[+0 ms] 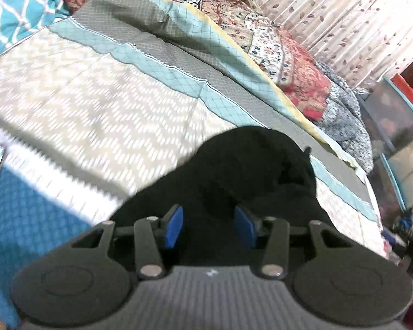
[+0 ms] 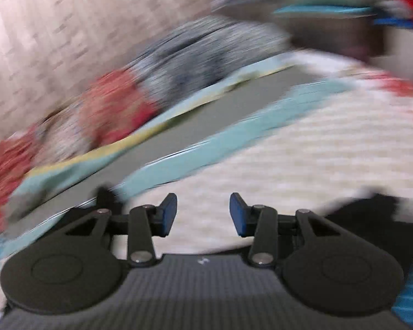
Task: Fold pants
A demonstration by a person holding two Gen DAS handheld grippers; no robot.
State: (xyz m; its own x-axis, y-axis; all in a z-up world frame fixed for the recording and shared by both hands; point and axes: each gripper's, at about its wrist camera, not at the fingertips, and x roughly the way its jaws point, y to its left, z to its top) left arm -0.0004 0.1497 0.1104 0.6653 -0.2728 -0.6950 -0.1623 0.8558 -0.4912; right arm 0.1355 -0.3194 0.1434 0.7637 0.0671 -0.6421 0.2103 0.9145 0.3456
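Observation:
The black pants [image 1: 250,170] lie bunched on the bed cover, right in front of my left gripper [image 1: 208,227]. Its blue pads stand apart, open, with the dark cloth between and beneath them; nothing is clamped. In the right wrist view, which is blurred by motion, my right gripper [image 2: 203,214] is open and empty over the cream patterned cover. A piece of the black pants [image 2: 371,214] shows at the lower right of that view, beside the gripper's right arm.
The bed cover [image 1: 82,96] is cream zigzag with teal and grey bands. A red floral quilt [image 1: 283,55] is heaped along the far side by the curtain [image 1: 344,13]. A teal pillow [image 1: 16,13] lies far left. Storage boxes [image 1: 393,115] stand at right.

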